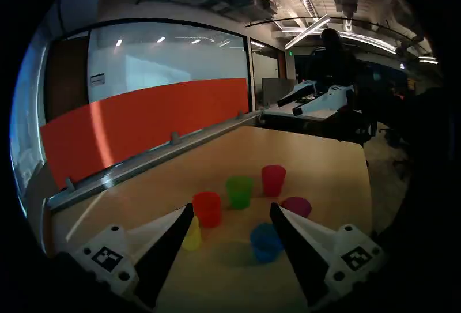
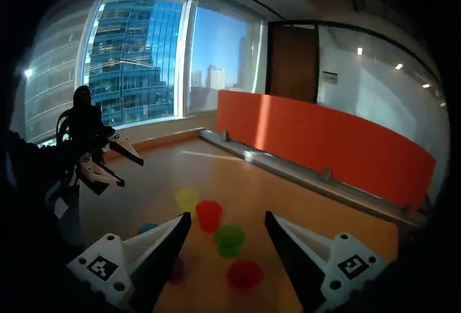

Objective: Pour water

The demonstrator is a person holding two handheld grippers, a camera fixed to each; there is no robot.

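Wood table (image 1: 322,163), sunlit, running along orange panel (image 1: 144,120). Left gripper (image 1: 230,206): fingers wide apart, nothing held, hovering over table. Right gripper (image 2: 226,215): same, wide open, empty, over table; also seen far across table in left gripper view. Six cups clustered mid-table, none touched, between and just beyond left gripper's fingers: orange-red cup (image 1: 207,208), green cup (image 1: 239,192) just beside it, red cup (image 1: 273,180), magenta cup (image 1: 297,205), blue cup (image 1: 266,242) nearest, yellow cup (image 1: 192,235) partly behind left finger. Water in cups: cannot tell.
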